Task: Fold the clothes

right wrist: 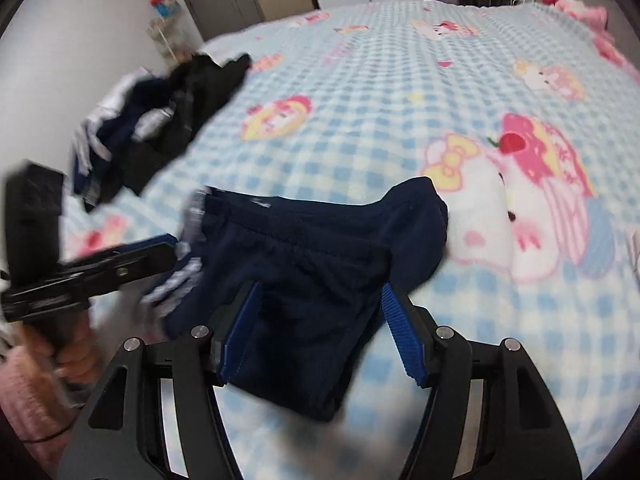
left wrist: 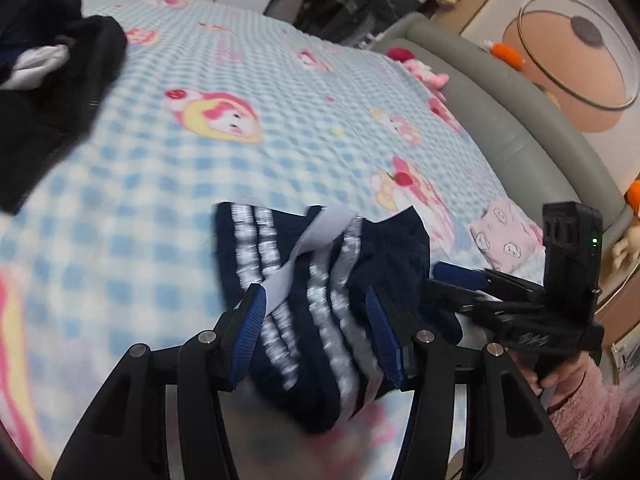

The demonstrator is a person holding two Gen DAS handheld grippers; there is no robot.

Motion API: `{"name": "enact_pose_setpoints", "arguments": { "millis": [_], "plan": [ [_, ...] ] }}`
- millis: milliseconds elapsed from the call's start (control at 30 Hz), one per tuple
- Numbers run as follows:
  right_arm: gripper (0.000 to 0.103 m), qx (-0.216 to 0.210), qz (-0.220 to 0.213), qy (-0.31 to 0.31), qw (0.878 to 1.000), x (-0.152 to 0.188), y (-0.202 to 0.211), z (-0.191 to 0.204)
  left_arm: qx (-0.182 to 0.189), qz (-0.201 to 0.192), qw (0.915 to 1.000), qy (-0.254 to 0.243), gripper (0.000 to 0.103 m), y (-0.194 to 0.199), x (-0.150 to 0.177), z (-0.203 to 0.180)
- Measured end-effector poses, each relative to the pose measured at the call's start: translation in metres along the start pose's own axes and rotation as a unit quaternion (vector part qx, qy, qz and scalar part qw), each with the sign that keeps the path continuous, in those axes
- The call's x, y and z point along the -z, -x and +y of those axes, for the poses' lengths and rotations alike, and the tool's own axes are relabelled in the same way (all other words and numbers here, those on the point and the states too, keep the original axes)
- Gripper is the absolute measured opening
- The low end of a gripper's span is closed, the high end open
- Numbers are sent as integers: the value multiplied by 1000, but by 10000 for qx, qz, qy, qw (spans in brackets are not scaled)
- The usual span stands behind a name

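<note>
small pink pillow (left wrist: 505, 240) on checkered cartoon blanket (left wrist: 280, 80)

Navy shorts (left wrist: 320, 304) with white side stripes lie on a blue-and-white checked blanket (left wrist: 200, 184) — pink cartoon prints — black clothes pile (left wrist: 52, 92) at ten o'clock.

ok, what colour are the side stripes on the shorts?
White stripes on the navy fabric shorts, clearest in the left wrist view.

The shorts (right wrist: 316, 280) lie on the bed (right wrist: 400, 80) between my left tongs (left wrist: 316, 320) and right tongs (right wrist: 320, 312). A pile of clothes (right wrist: 160, 128) sits farther back to the left; a small pillow (left wrist: 506, 236) lies right, near the headboard (left wrist: 500, 112).
</note>
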State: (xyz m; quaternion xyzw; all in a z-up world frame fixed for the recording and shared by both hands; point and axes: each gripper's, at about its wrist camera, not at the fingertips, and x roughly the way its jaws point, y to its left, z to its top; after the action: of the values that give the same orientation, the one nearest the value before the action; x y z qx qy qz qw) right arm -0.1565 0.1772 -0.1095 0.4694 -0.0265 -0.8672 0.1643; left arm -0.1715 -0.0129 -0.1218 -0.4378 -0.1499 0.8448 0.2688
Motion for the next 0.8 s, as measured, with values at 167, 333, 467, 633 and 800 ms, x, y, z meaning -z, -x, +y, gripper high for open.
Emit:
{"name": "enact_pose_setpoints", "arguments": {
  "millis": [167, 333, 467, 633, 800],
  "plan": [
    [23, -45, 194, 108, 9997, -8, -22, 0, -411, 320, 9980, -356, 18, -23, 7, -10],
    [8, -87, -321, 501, 9982, -23, 8, 17, -549, -190, 9973, -454, 15, 7, 2, -19],
    [9, 24, -377, 571, 9977, -40, -2, 23, -597, -33, 9979, -244, 18, -4, -9, -5],
    [22, 49, 475, 94, 9988, -28, -60, 0, -364, 238, 9980, 452, 33, -18, -8, 26],
    [51, -206, -321, -466, 9982, -21, 3, -9, -248, -219, 9981, 511, 52, 29, -7, 29]
  ]
}}
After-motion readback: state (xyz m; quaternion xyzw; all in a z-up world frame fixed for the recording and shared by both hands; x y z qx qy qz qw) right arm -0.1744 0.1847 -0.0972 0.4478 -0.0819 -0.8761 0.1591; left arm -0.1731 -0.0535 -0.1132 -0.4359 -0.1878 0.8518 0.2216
